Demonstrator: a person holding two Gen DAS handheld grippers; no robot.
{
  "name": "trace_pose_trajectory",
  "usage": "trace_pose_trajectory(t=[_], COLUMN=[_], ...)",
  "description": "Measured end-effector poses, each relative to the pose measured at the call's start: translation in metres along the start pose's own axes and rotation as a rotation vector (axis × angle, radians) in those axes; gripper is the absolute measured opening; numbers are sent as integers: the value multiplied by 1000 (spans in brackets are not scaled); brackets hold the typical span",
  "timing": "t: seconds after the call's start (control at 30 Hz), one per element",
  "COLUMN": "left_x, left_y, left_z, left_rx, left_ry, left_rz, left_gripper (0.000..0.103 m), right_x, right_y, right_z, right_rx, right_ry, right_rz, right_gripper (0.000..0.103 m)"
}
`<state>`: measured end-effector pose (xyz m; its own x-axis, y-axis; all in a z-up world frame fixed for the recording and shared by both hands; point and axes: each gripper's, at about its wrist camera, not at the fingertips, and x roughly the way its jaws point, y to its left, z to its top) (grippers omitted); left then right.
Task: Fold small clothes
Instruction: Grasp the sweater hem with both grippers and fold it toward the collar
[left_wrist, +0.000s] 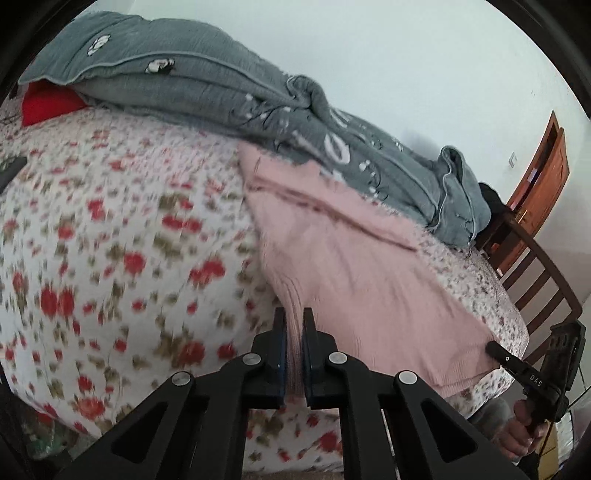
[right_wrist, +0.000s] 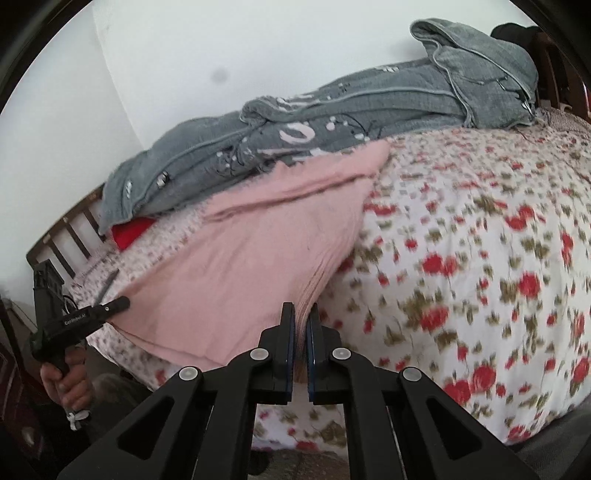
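Note:
A pink knitted garment (left_wrist: 351, 266) lies on the flowered bedspread, its near hem lifted. In the left wrist view my left gripper (left_wrist: 294, 314) is shut on the ribbed hem at one corner. At the right of the same view, the right gripper (left_wrist: 493, 349) pinches the hem's other corner. In the right wrist view the right gripper (right_wrist: 303, 310) is shut on the ribbed edge of the pink garment (right_wrist: 240, 266). The left gripper (right_wrist: 123, 302) holds the far corner there, with a hand on its grip. The hem hangs stretched between both grippers.
The flowered bedspread (left_wrist: 110, 240) (right_wrist: 480, 240) covers the bed. A bunched grey quilt (left_wrist: 221, 85) (right_wrist: 332, 110) runs along the wall, a red item (left_wrist: 44, 101) (right_wrist: 133, 229) under one end. A wooden slatted bed end (left_wrist: 535, 266) and a brown door (left_wrist: 543, 173) stand beyond.

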<state>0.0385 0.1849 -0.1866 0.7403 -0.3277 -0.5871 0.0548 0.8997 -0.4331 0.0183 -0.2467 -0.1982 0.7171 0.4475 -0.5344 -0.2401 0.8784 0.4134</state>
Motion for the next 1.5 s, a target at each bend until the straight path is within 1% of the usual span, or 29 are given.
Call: trace_pose_trajectory(t=[0.07,0.2,0.43,0.5,0.6,0.77,0.87,0.93,1.07,1.3,1.43,1.5], left_x=[-3,-4,-2,3,11,28,42,55,84,140,178,205], left_y=[-3,-14,-33,-36,-38,-44,-46,-45,-45,-48,-39,-32], left_z=[12,40,79,89,104,124,138,150,175,214,235,246], left_rx=[-6,28,88,89,68,81,81,74,48,62,40,19], left_ry=[-9,-54,-123,-131,-137,-146,-147,-142,-119,-104,-85,-55], left_rz=[5,68,106,110,89,111,121,125,113,146,173,183], left_gripper=[7,7,7,7,7,7,7,7,7,7,7,8], right_x=[-2,-2,7,10,17,33,48,58,84,127,165,190], right_y=[4,10,10,9,6,-3,-12,-19,-35,-45,-56,-63], right_z=[12,39,80,92,108,135,151,161,184,222,244,254], right_rx=[2,-1,11,17,30,69,96,127,175,151,158,152], right_ry=[-10,-36,-80,-90,-106,-120,-122,-119,-96,-81,-62,-42], right_rz=[24,52,57,67,72,88,90,114,107,69,55,30], right_gripper=[5,5,5,5,5,5,5,5,5,5,5,5])
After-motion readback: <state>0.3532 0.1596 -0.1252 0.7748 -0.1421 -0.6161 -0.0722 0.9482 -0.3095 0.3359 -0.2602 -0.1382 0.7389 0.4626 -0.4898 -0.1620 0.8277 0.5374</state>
